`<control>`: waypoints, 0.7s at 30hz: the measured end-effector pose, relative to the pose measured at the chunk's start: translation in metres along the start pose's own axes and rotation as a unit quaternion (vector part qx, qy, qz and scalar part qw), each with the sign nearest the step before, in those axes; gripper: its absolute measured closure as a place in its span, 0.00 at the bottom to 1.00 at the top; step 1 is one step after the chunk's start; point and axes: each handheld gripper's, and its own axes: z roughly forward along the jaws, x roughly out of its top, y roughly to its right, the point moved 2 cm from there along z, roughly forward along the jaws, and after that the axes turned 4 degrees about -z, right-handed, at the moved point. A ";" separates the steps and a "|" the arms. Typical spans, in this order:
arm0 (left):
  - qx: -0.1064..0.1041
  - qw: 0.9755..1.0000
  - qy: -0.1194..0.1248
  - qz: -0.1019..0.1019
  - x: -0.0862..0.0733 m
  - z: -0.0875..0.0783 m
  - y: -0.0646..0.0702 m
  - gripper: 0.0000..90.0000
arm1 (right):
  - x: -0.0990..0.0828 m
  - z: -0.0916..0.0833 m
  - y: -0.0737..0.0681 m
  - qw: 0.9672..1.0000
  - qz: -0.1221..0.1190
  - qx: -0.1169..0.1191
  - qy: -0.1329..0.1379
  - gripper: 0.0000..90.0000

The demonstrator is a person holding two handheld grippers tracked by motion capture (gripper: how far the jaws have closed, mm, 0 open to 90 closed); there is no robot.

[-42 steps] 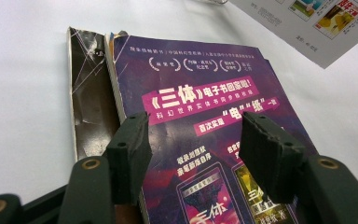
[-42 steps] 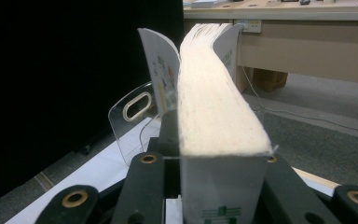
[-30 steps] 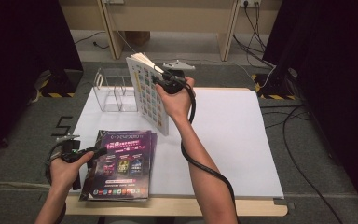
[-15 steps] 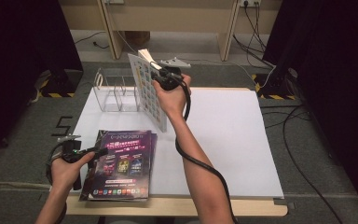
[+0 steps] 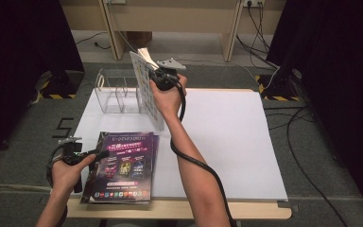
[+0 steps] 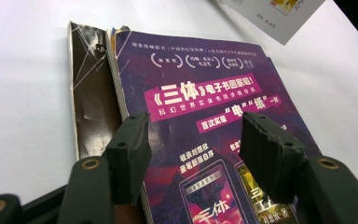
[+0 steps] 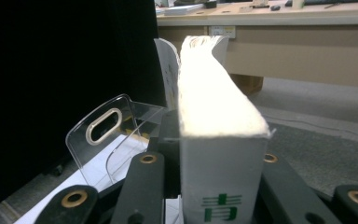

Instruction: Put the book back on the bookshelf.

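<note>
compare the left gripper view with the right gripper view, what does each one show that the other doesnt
Left gripper view: the purple-covered books stacked flat on the white table, with the left claw open just above the top cover.

Right gripper view: the white book held upright by its spine, the right claw shut on it, beside the clear acrylic rack, with a wooden bench behind.

Shared: both look along their own black jaws, and both catch some of the white table.
</note>
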 end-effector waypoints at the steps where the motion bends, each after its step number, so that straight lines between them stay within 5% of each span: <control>1: -0.001 1.000 0.001 0.000 0.000 0.000 0.000 0.47 | -0.002 0.000 0.000 1.000 -0.004 -0.001 0.002 0.82; 8: -0.001 1.000 -0.003 0.002 -0.001 0.002 0.003 0.47 | -0.013 -0.011 0.003 1.000 -0.012 -0.015 -0.002 0.80; 21: 0.000 1.000 -0.006 0.002 -0.003 0.004 0.004 0.46 | -0.027 -0.031 0.009 1.000 -0.022 -0.005 -0.008 0.76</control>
